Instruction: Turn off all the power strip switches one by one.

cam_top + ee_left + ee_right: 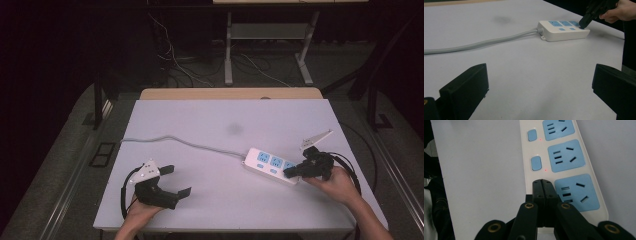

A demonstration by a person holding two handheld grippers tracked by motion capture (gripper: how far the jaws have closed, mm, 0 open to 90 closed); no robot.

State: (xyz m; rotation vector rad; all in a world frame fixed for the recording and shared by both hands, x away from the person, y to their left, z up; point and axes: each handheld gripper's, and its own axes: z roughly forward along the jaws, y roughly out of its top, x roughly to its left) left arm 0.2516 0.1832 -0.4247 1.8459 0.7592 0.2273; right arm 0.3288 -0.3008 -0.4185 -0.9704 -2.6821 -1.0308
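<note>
Two switches showed red lights; I had the right gripper (543, 185), jaws closed and empty, pressing the third on the strip (272, 166) at the tabletop's (225, 120) right. I judged straight-down pressure best. Left gripper (172, 183) idled, jaws open.

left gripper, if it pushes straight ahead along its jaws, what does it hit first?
Probably bare table first; farther on, the grey cable crosses its line. The left gripper is open, and the power strip sits off to the right.

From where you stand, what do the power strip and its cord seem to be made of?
The power strip looks like smooth, slightly glossy white plastic, with matte blue plastic socket faces and buttons. Its cord looks like a flexible grey rubbery or vinyl sheath, judging by its soft curve; which one is unclear.
</note>
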